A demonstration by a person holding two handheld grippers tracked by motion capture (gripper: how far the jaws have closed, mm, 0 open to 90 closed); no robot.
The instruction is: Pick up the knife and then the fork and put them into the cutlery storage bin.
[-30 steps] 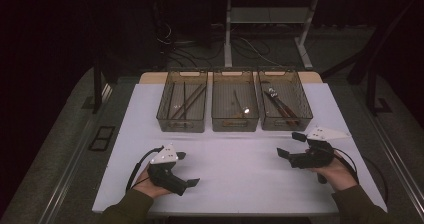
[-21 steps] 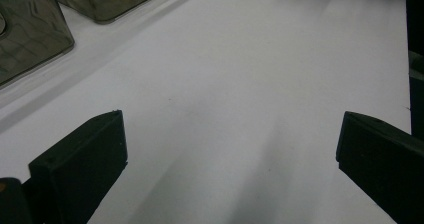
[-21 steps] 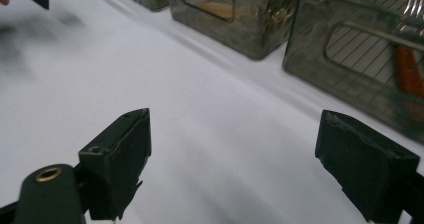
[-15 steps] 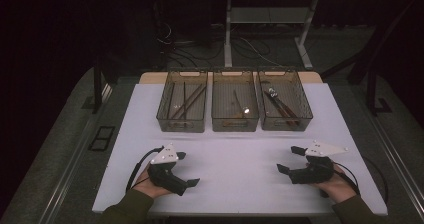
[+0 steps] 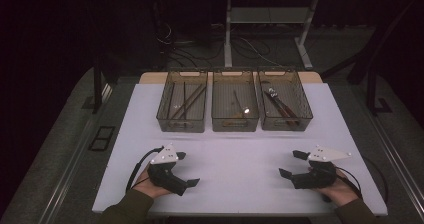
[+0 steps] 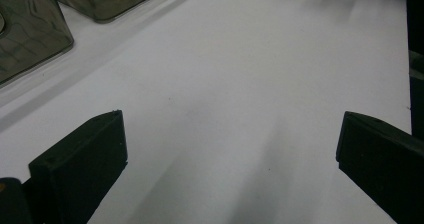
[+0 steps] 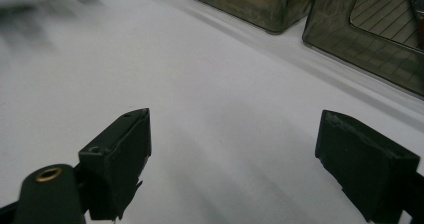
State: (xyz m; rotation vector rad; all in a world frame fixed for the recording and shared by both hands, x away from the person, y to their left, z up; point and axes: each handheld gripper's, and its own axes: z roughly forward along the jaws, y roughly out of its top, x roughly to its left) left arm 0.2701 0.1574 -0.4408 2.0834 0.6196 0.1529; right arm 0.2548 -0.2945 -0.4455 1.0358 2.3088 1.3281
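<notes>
Both grippers are parked on the near edge of the white table, nothing held. Left gripper at near left, jaws wide apart, bare tabletop seen between them in the left gripper view. Right gripper at near right, jaws likewise spread and empty, bins seen beyond them in the right gripper view. Three bins are lined up at the far side, well apart from both grippers: left bin with long dark sticks, middle bin with a slim utensil, right bin with dark-handled tools. No item is out on the table, so the handling appears not started; a reach to a bin is judged the step left.
</notes>
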